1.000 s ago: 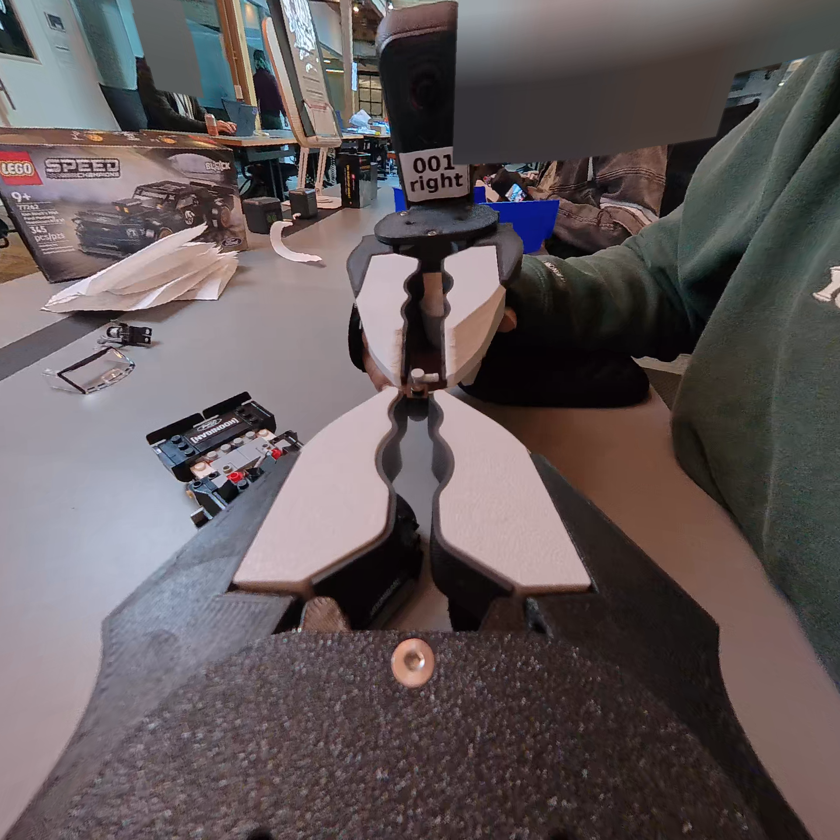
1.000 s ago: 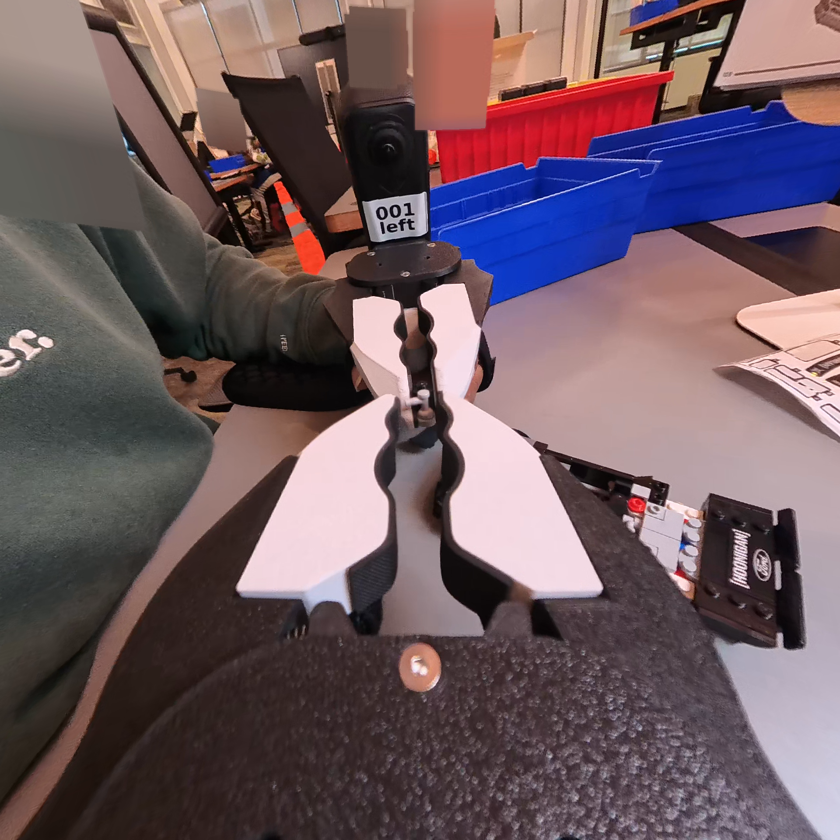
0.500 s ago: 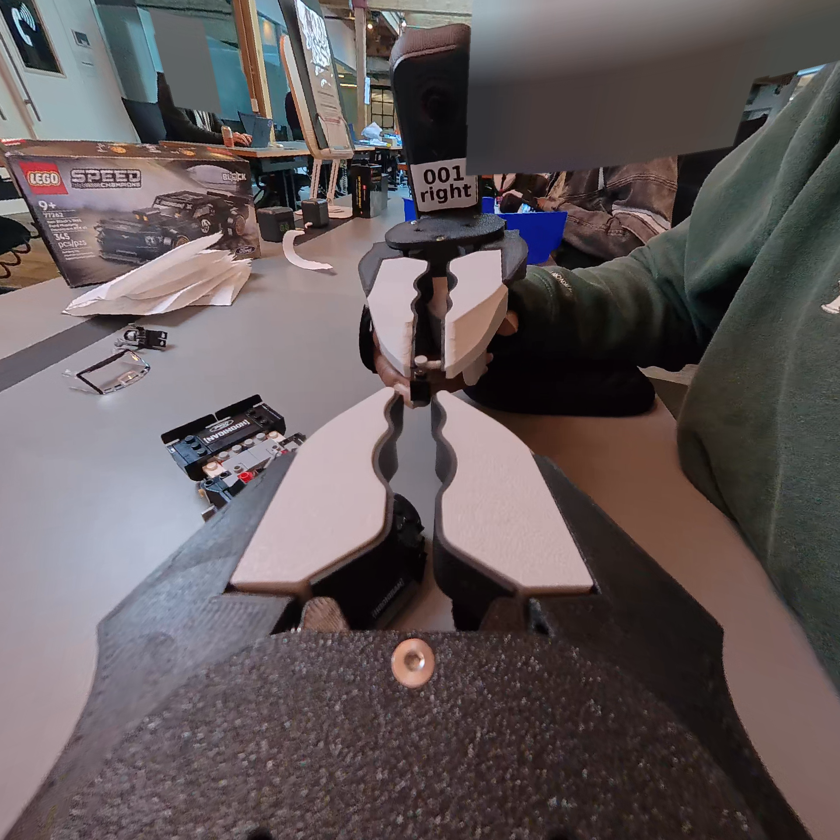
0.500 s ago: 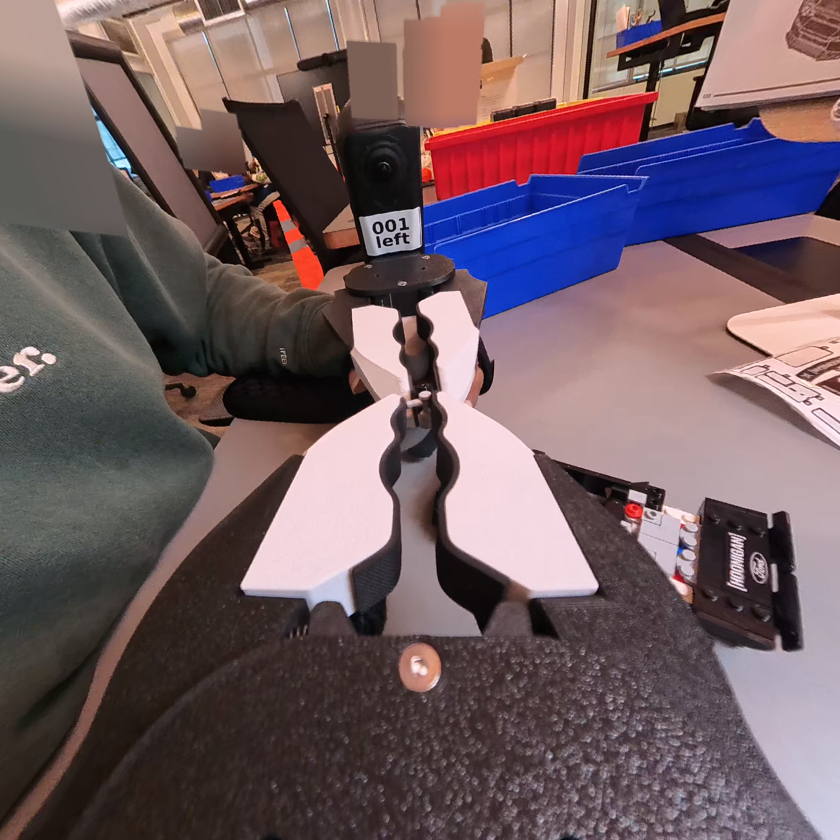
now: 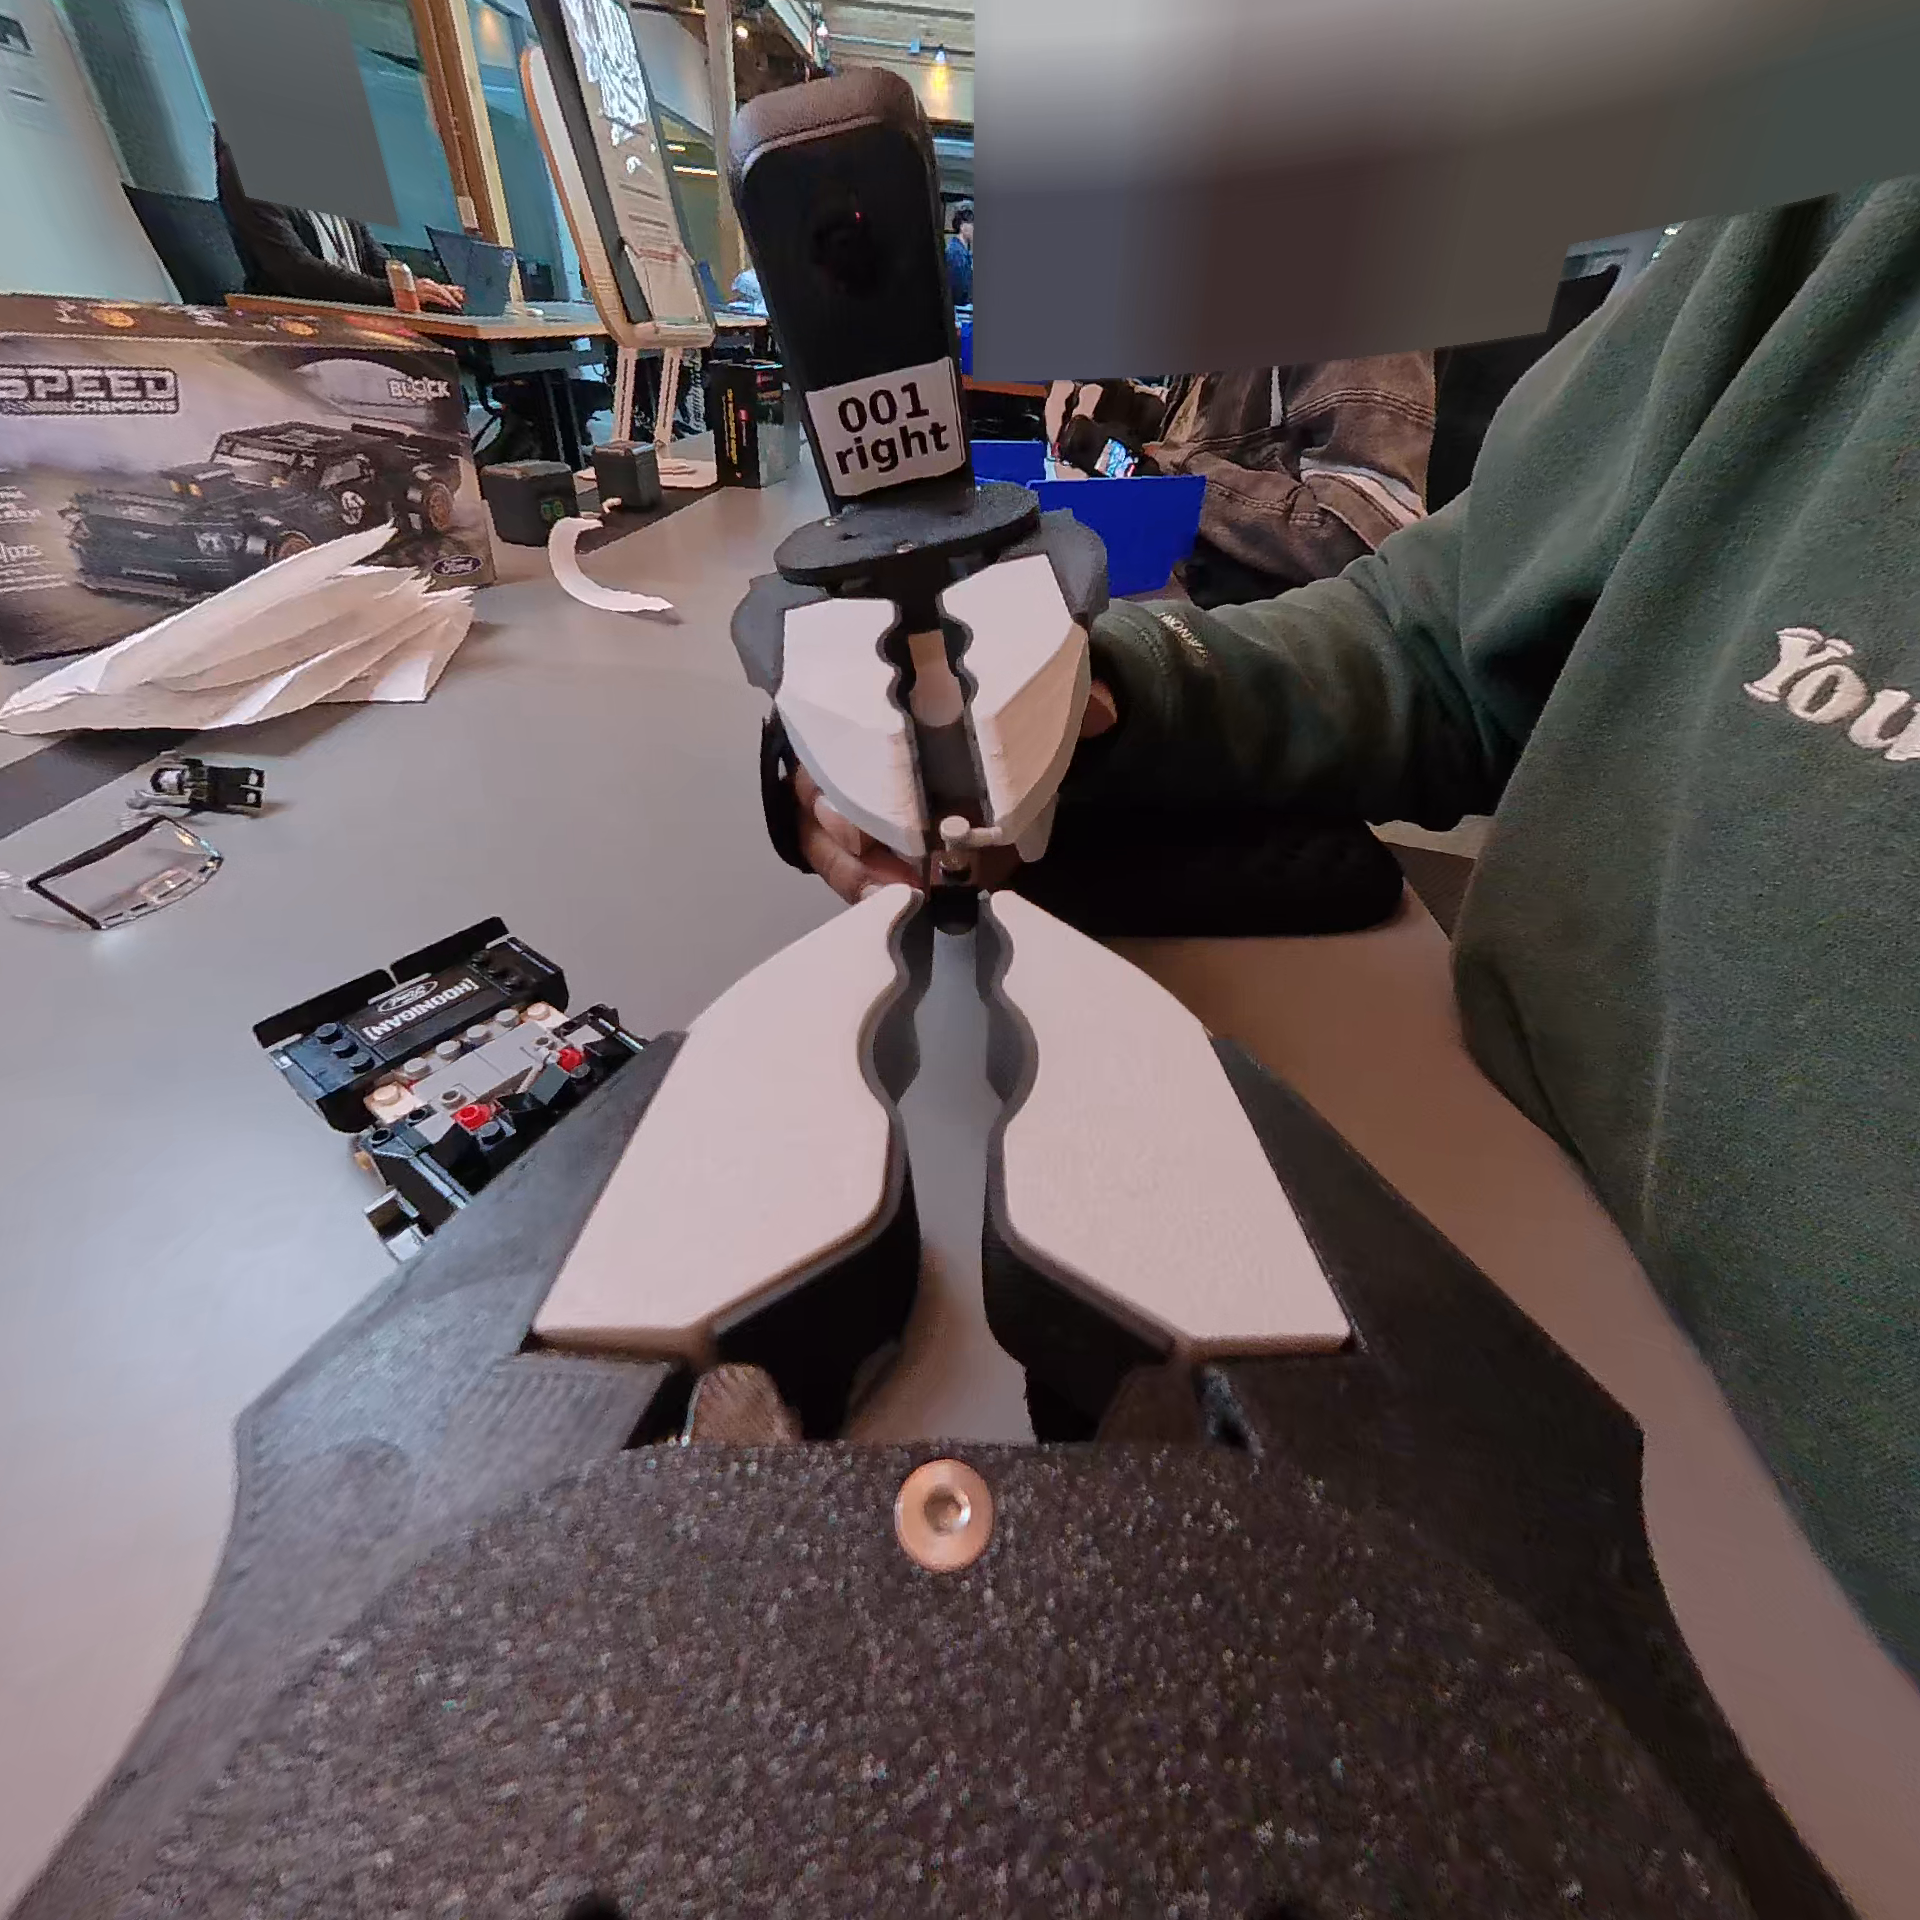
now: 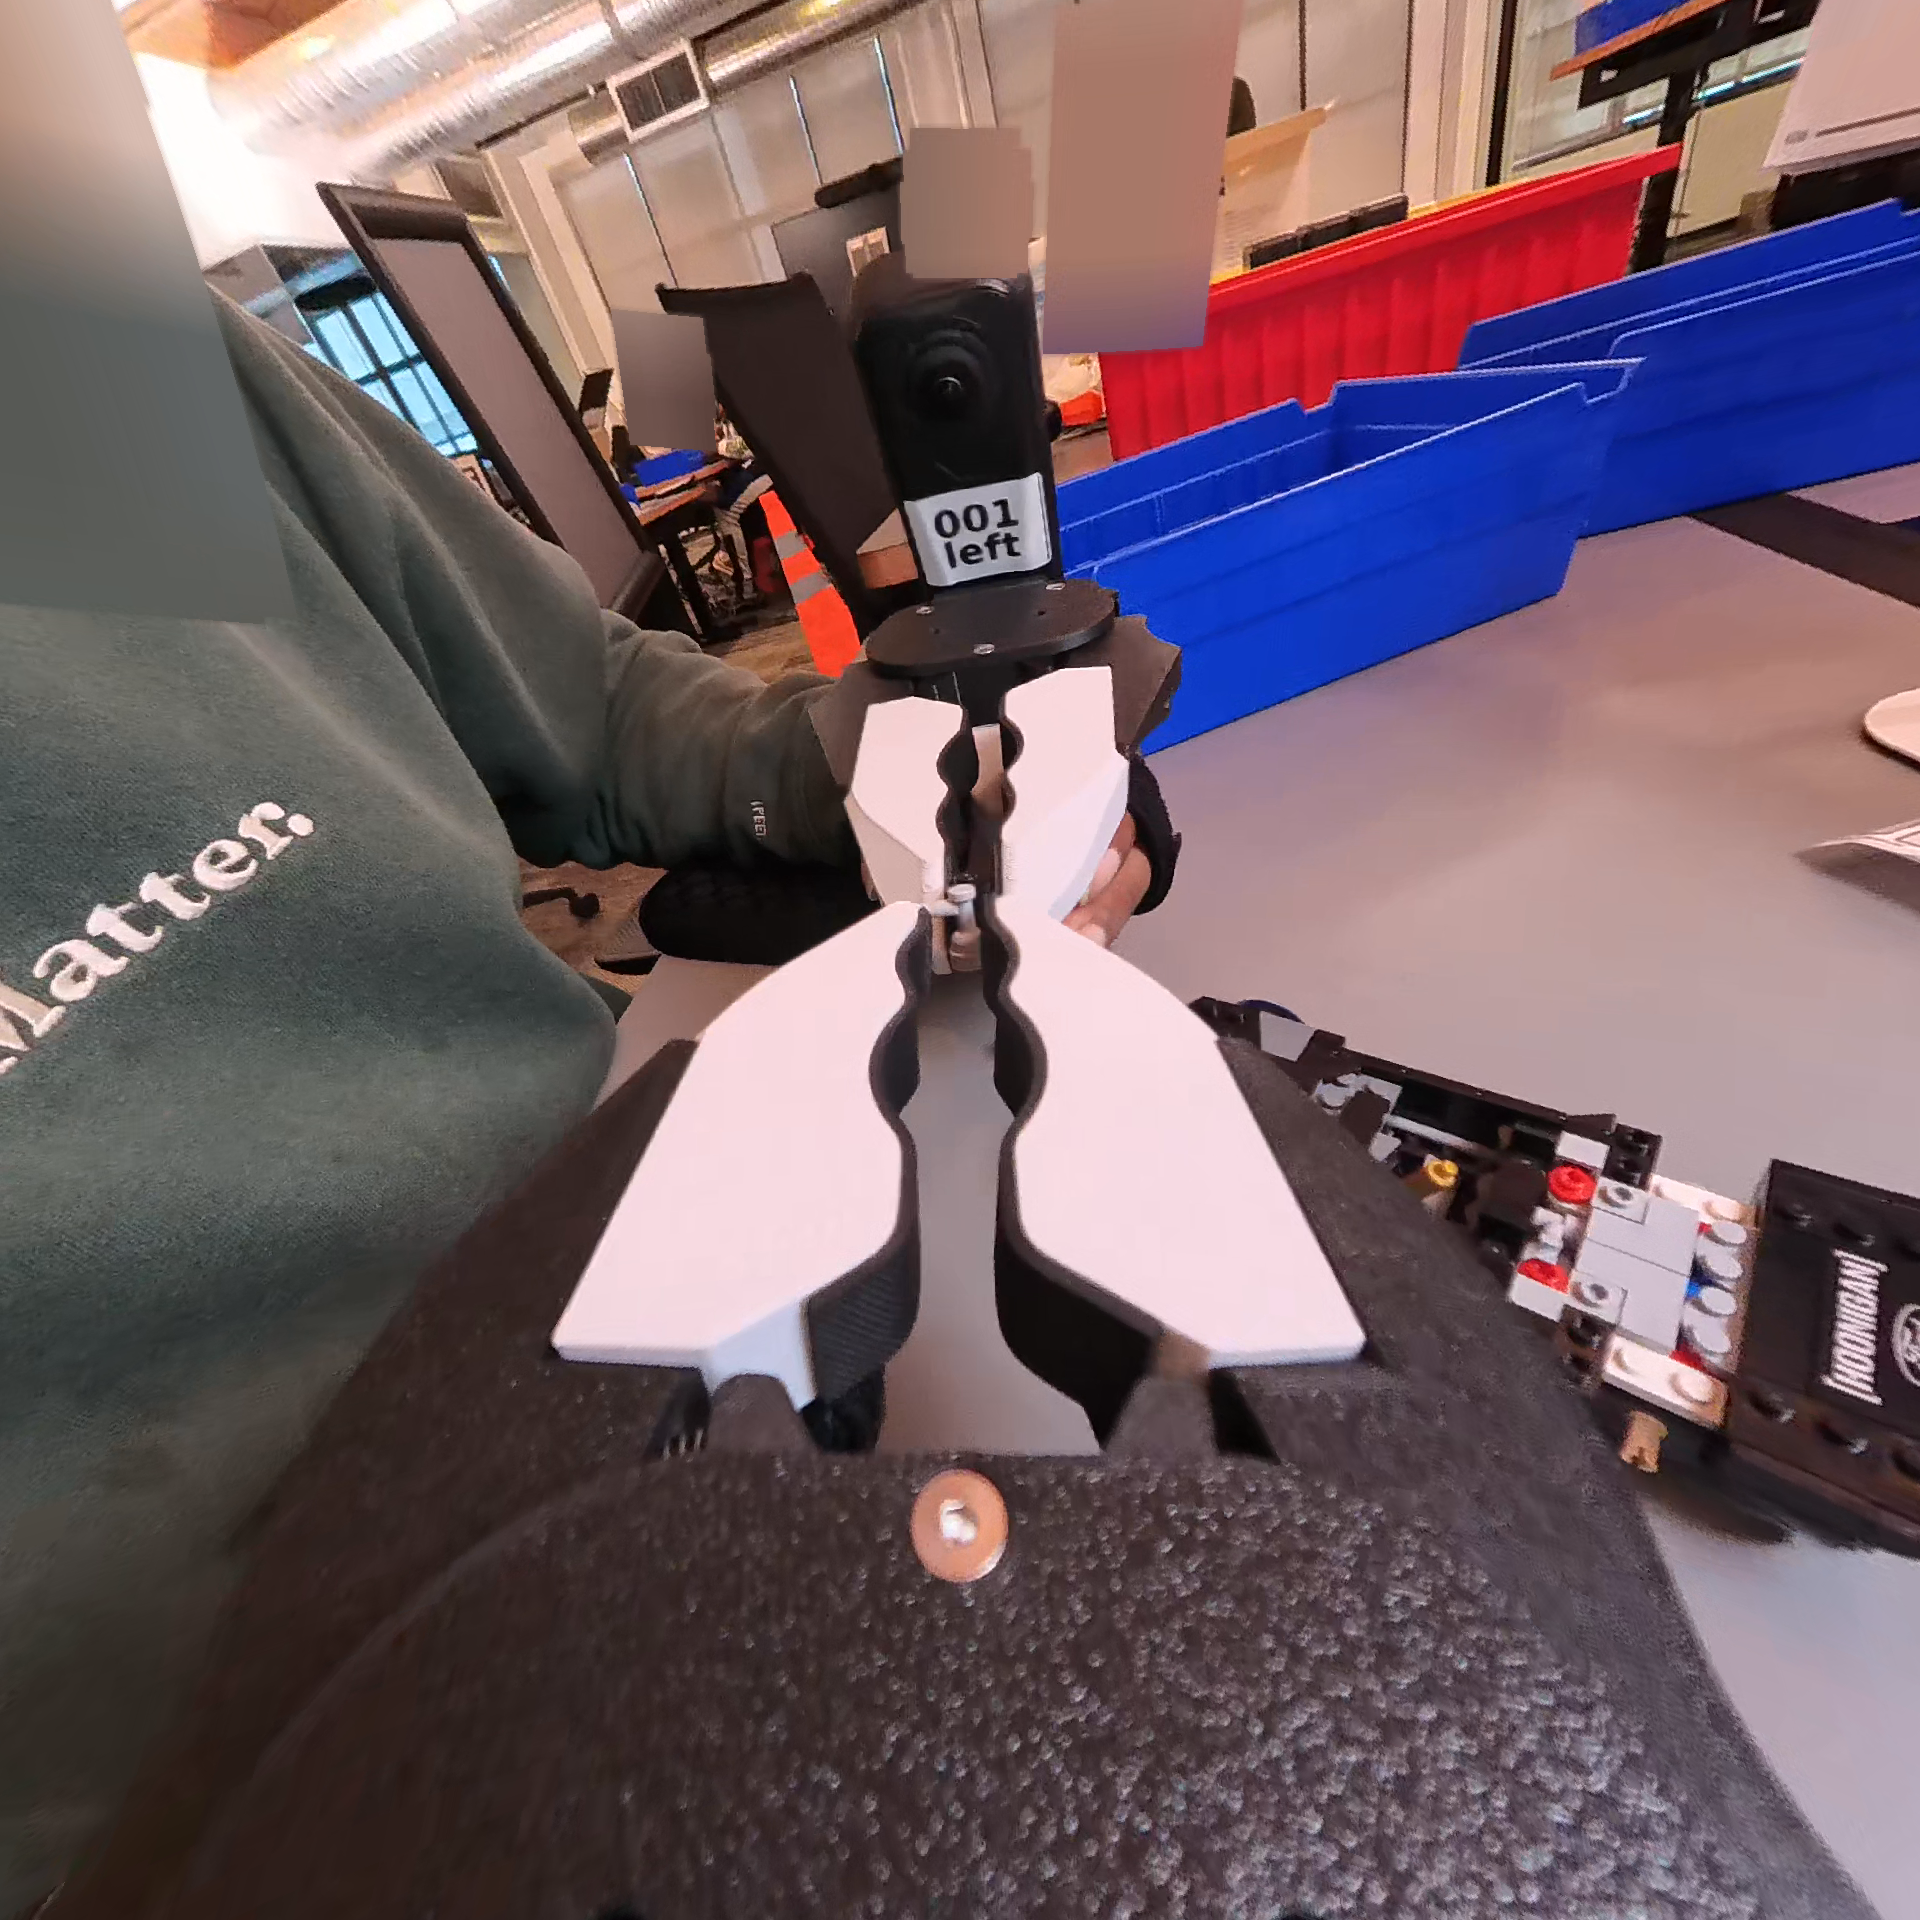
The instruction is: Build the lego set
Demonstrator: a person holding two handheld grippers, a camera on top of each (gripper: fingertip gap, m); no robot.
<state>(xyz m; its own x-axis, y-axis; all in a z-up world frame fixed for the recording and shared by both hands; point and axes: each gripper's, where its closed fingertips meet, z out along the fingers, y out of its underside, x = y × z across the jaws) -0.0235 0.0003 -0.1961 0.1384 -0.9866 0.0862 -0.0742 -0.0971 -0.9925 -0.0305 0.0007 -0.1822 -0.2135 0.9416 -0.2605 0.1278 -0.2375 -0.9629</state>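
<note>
Fingers [image 5: 790, 1122] of the left gripper [image 5: 948, 914] are narrowing to a slim gap at the tips, and whether they are pinching anything cannot be told. Meeting them tip to tip above the grey surface [image 5: 582, 748], the right gripper [image 5: 954, 847] is pinching a small white pin piece [image 5: 961, 831] with a dark bit under it. Seen from the right wrist view, the right gripper [image 6: 961, 925] and the left gripper [image 6: 966, 888] are facing each other the same way, with the small white pin piece [image 6: 956, 902] sitting right where their tips are meeting.

Lying on the surface to the left of the left gripper is the partly built black lego car [image 5: 447, 1060], studs up; in the right wrist view the lego car [image 6: 1621, 1257] is lying to the right. Farther left, a clear windscreen part [image 5: 114, 873] is resting on the surface, then crumpled white paper bags [image 5: 260, 644], with the set's box [image 5: 229, 457] standing beyond them. Blue bins [image 6: 1351, 520] are sitting at the far right edge.
</note>
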